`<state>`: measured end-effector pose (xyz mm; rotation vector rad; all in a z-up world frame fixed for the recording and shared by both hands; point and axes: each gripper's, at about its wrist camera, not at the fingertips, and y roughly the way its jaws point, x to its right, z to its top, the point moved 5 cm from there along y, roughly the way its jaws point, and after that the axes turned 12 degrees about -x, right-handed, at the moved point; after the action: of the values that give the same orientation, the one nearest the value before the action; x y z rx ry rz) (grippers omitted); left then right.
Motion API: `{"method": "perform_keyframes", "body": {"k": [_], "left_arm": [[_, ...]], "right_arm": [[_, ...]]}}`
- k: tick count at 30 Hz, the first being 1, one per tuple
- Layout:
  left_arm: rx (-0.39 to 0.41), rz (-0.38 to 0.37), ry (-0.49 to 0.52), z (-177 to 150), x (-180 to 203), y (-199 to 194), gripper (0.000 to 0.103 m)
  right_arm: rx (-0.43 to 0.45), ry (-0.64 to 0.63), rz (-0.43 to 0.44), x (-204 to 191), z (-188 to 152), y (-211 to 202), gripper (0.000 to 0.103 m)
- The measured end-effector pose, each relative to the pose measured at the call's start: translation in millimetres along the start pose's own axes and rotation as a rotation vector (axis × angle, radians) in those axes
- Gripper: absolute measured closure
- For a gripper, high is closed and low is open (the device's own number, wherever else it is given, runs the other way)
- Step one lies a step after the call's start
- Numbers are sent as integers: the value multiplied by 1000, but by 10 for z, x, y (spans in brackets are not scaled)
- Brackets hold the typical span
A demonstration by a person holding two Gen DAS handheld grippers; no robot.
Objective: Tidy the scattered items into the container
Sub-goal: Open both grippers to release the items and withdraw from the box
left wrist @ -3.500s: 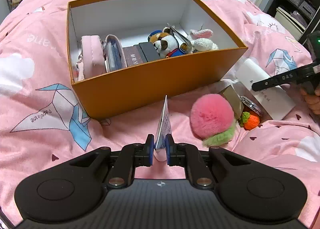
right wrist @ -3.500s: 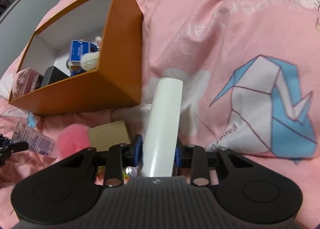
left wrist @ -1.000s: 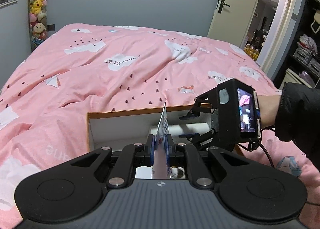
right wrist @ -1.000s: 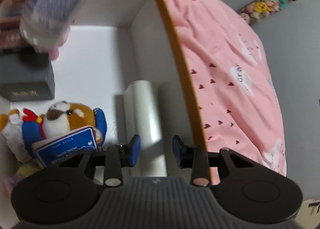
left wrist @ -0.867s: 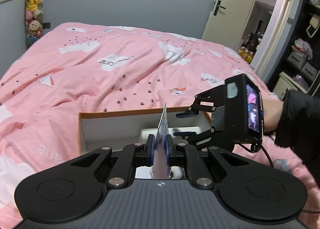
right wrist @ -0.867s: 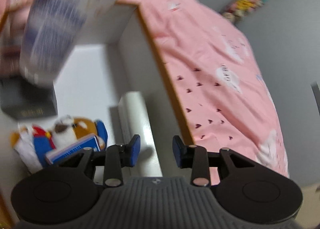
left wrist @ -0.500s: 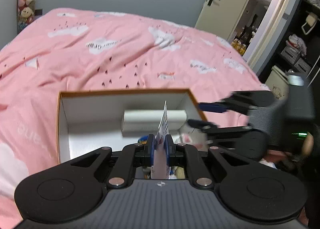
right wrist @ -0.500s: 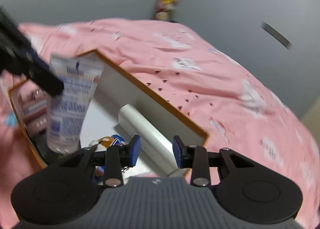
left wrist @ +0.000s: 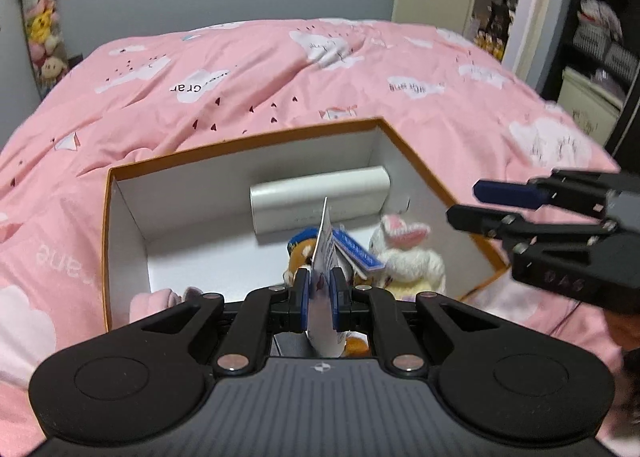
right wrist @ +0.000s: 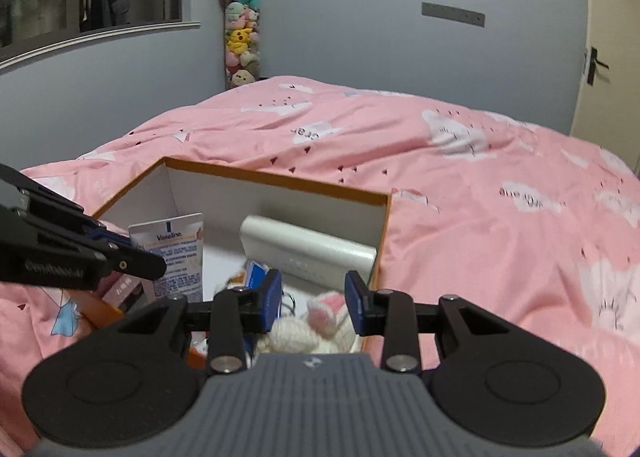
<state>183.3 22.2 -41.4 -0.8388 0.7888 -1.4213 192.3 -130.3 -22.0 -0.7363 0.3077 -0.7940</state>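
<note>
The orange box (left wrist: pixel 240 137) with a white inside sits on the pink bed. My left gripper (left wrist: pixel 320 297) is shut on a white lotion tube (left wrist: pixel 324 249) and holds it upright over the box's near side. The right wrist view shows that tube (right wrist: pixel 176 253) in the left gripper (right wrist: pixel 138 253) above the box's (right wrist: pixel 280 179) left part. A long white case (left wrist: pixel 320 201) lies against the far wall of the box. My right gripper (right wrist: pixel 313 299) is open with nothing in it, over the box's right end, and it shows at the right in the left wrist view (left wrist: pixel 464 202).
Inside the box are a dog plush (left wrist: pixel 300 253), a white bunny plush (left wrist: pixel 408 253) and a pink pouch (left wrist: pixel 152 299). The pink duvet (right wrist: pixel 480 217) surrounds the box. A hanging column of plush toys (right wrist: pixel 240 41) is on the far wall, and shelves (left wrist: pixel 600 49) stand at the right.
My right gripper has pulled back out of the box, leaving the white case inside, and rolled upright. My left gripper has come down and closer over the box with the tube.
</note>
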Motion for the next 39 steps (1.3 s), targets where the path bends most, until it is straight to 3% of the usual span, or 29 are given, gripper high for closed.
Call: {"method": "perform_keyframes", "body": {"k": [8, 14, 21, 28, 30, 34, 39], "left_arm": [[-57, 72, 67, -80, 161, 118, 92], [-94, 84, 74, -131, 191, 211, 92], [-157, 39, 9, -123, 76, 362, 91], [-161, -14, -26, -101, -16, 365, 90], [-150, -32, -31, -95, -27, 317, 90], [-119, -50, -29, -103, -24, 198, 80], [-9, -60, -32, -136, -8, -82, 69]], "right_arm": [[-44, 81, -1, 141, -239, 17, 66], [-44, 109, 5, 189, -275, -3, 66], [-62, 126, 14, 185, -319, 21, 66], [-84, 156, 14, 215, -381, 2, 66], [-87, 167, 13, 231, -393, -21, 66], [-93, 194, 5, 264, -432, -75, 66], [-109, 242, -1, 307, -523, -144, 66]]}}
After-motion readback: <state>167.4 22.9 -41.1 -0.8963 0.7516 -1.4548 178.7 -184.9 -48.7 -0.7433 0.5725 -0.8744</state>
